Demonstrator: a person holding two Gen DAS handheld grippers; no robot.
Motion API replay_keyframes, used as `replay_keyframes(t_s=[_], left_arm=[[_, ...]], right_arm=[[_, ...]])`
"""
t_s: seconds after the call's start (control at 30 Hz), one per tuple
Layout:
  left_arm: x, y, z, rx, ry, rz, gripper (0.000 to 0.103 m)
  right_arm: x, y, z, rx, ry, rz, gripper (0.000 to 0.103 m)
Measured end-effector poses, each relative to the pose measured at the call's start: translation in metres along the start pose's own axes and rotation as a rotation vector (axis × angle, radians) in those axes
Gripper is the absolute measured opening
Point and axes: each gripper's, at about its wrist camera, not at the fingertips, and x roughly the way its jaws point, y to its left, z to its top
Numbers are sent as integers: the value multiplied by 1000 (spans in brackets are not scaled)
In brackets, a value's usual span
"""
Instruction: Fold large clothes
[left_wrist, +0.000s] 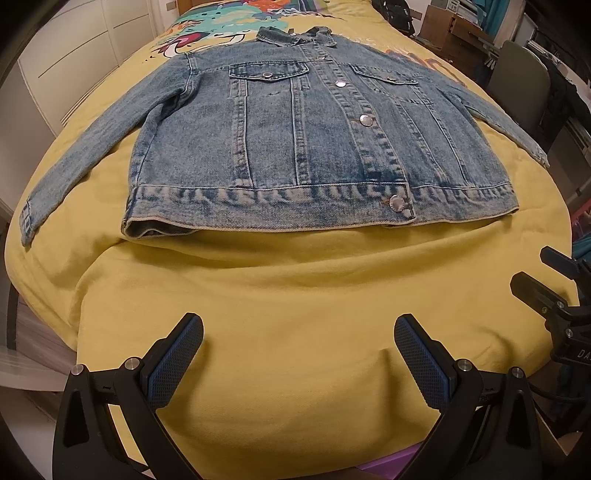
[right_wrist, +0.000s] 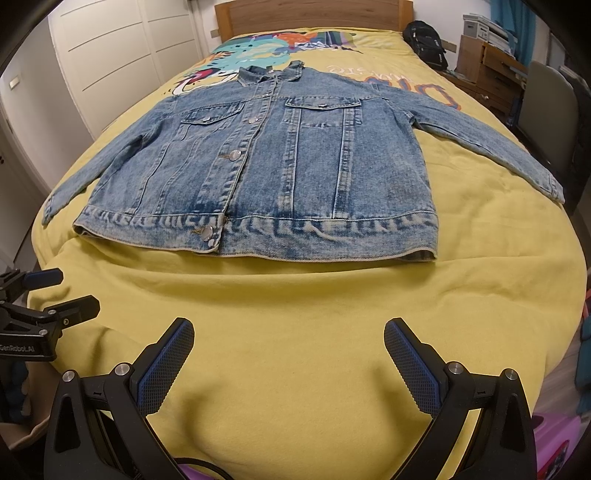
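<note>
1. Left wrist view: left gripper (left_wrist: 298, 350) at 6 o'clock, jaws spread wide, blue ribbed pads (left_wrist: 173, 362) bare, gripping nothing, poised over yellow bedspread (left_wrist: 295, 295).
2. Denim jacket (left_wrist: 317, 147) at 12 o'clock, well apart from the pads, laid flat front-up, buttoned shut, collar at far end, hem band nearest.
3. Jacket sleeves angled out: one toward 9 o'clock with cuff (left_wrist: 27, 221) at bed edge, other toward 2 o'clock running off the side.
4. Right gripper (left_wrist: 546, 280) at 3 o'clock, seen edge-on, fingers parted, empty.
5. White wardrobe doors (left_wrist: 74, 66) at 10 o'clock; wooden furniture (left_wrist: 458, 33) at 1 o'clock.
6. Right wrist view: right gripper (right_wrist: 289, 350) at 6 o'clock, jaws wide apart, nothing between the pads, over bare bedspread (right_wrist: 295, 314).
7. Denim jacket (right_wrist: 280, 166) at 12 o'clock, flat, unfolded, both sleeves out toward 9 and 3 o'clock.
8. Left gripper (right_wrist: 72, 291) at 9 o'clock, fingers parted, holding nothing.
9. Wooden headboard (right_wrist: 314, 14) at 12 o'clock; colourful print (right_wrist: 258, 48) beyond collar; black backpack (right_wrist: 424, 40) at 1 o'clock.
</note>
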Motion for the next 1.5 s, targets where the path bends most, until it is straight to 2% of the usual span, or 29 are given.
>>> replay_keyframes(t_s=[0.53,1.07,1.5], left_arm=[[1,-3,-1,15,1,1,102],[3,-4,0,23,2,-45,102],[12,2,1,15,50,-76,102]], right_arm=[[-2,2,2,-18,-11,-16,103],[1,0,3,-13,-2,-14,103],[2,0,6,-5,-5,8,103]])
